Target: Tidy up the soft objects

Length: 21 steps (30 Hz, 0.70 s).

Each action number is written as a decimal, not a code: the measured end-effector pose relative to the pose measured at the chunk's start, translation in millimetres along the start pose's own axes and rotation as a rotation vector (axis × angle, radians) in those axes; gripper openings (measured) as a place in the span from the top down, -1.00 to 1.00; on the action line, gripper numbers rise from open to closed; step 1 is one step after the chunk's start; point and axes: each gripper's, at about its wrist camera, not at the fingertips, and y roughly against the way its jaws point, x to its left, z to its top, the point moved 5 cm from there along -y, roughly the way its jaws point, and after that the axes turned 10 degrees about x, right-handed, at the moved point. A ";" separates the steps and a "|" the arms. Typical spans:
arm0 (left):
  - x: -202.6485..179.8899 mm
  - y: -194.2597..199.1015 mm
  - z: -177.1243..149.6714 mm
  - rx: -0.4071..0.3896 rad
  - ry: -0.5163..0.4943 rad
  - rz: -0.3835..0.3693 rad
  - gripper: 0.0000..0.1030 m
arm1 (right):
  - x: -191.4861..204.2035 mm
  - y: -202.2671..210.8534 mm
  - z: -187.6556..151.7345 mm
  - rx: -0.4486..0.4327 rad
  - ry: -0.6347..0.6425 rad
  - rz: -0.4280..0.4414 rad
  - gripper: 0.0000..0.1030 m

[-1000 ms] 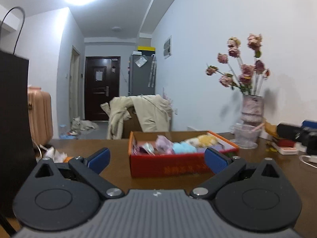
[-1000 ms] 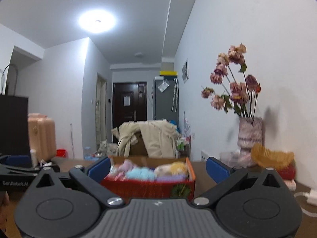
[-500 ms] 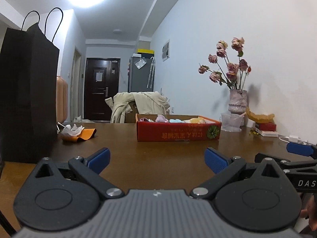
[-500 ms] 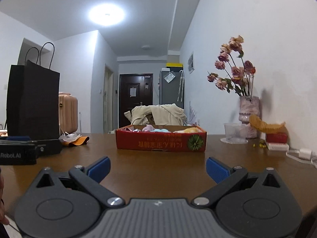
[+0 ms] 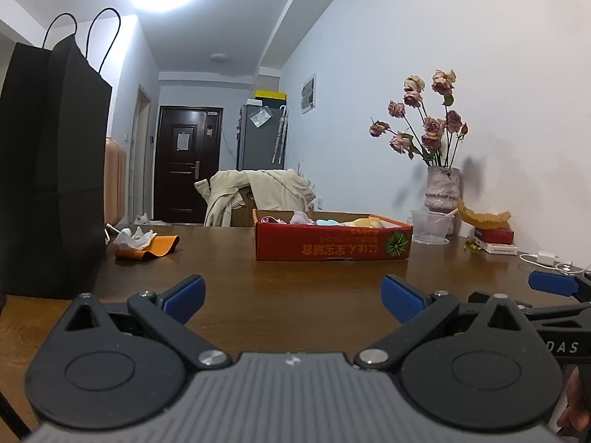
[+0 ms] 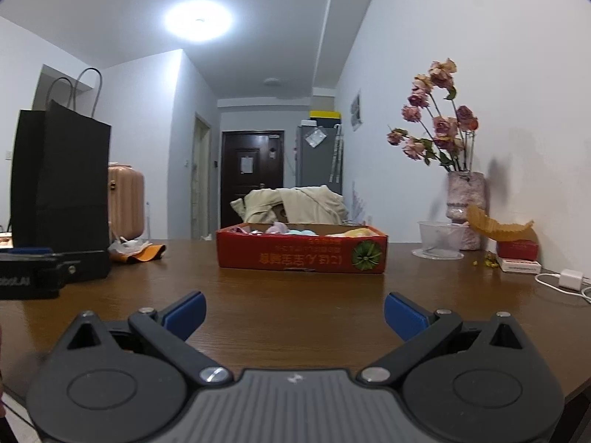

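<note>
Left claw (image 5: 293,297) spread, empty; red box (image 5: 332,245) hides soft items.

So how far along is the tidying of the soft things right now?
Done, it seems: pastel soft objects lie inside the red cardboard box on the brown wooden table. In hand: nothing; the left tool and right tool are both open and empty, apart from the box. Left: I can't tell; a crumpled white tissue on an orange cloth sits beside the tall black paper bag.
</note>
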 end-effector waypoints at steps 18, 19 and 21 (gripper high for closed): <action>-2.1 -4.1 0.3 0.001 -0.005 -0.018 -1.00 | -7.3 -4.7 1.2 0.001 -0.020 -0.029 -1.00; -2.1 -4.0 0.2 0.001 -0.006 -0.018 -1.00 | -7.0 -4.9 1.5 0.002 -0.020 -0.030 -1.00; -2.3 -4.0 0.3 0.001 -0.005 -0.018 -1.00 | -7.5 -4.8 1.9 0.001 -0.020 -0.031 -1.00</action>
